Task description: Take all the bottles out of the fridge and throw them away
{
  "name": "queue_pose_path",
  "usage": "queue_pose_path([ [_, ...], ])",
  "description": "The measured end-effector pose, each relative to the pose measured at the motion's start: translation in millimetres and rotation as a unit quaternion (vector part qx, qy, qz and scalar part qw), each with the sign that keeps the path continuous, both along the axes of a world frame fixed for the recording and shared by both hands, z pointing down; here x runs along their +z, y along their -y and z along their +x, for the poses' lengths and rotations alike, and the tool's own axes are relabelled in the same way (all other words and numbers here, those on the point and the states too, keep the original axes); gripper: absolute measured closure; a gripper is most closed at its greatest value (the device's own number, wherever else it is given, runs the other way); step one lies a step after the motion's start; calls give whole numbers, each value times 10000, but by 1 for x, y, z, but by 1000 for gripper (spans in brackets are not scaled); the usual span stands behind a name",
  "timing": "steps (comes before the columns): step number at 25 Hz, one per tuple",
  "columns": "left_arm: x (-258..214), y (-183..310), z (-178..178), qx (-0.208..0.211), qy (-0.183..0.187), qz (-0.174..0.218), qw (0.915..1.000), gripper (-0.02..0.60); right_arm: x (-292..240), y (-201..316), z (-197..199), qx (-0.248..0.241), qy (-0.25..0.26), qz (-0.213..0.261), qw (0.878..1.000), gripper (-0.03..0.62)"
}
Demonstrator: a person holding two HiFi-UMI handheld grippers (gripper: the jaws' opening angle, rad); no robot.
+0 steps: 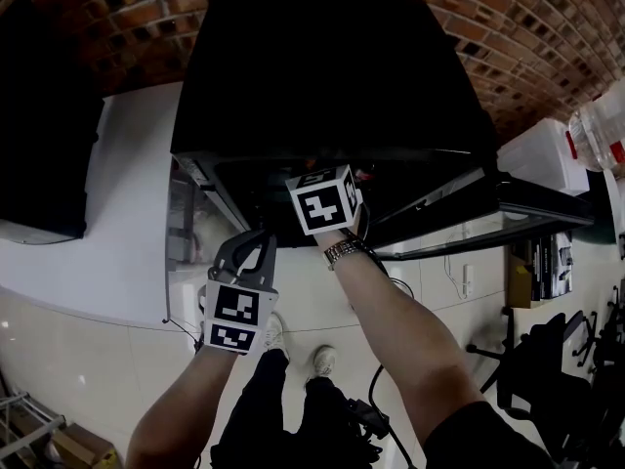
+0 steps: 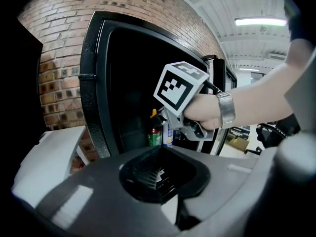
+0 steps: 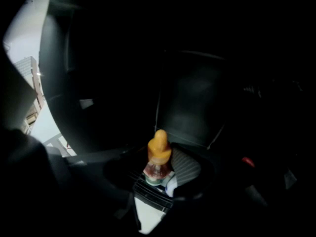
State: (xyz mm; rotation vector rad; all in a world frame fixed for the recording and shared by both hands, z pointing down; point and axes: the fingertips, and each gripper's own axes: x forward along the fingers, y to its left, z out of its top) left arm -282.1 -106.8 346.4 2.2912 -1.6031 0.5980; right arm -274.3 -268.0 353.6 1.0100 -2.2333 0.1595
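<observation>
A person stands before a black fridge (image 1: 322, 66) set against a brick wall (image 1: 117, 8), its door (image 1: 488, 225) swung out to the right, and works a pair of hand-held tongs at the open compartment. The right gripper (image 1: 330, 189), marker cube uppermost, reaches in at about the middle of the opening's front edge, with a metal wristwatch (image 1: 344, 250) showing on the arm behind it. Its own camera looks along the jaws into the dark interior, where a small bottle (image 3: 158, 171) with an orange cap (image 3: 159, 147) and a green-and-white label stands upright between them. The ribbed pads (image 3: 186, 166) lie against the bottle's sides below the cap, pinching it.

From the left gripper view the same bottle is seen inside the fridge at the right gripper's tips. A pale bottle (image 2: 168, 134) with a blue label stands just beside it on the side nearer the open door; whether the two touch cannot be told.

The left gripper (image 1: 252, 242) hangs lower, outside the fridge and in front of the opening's left part, above the pale tiled floor (image 1: 88, 360). Its jaws are pressed together with nothing between them. The person's shoes (image 1: 322, 360) show on the floor below the two arms.
</observation>
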Motion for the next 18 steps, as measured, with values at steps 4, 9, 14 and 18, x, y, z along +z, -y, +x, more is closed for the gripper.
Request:
queue_pose_path([
  [4,-1,-2,6,23,-5,9,10000,578,-3,-23,3,-63,223,-29,9997,448],
  [9,2,-12,12,42,39,-39,10000,578,-10,-60,12,-186,463,-80,9987,450],
  [14,14,-20,28,70,20,-158,9998,577,-8,-93,41,-178,639,-142,9977,450],
  [18,24,-27,58,244,4,-245,9994,578,1,-120,77,-138,550,-177,9982,451],
])
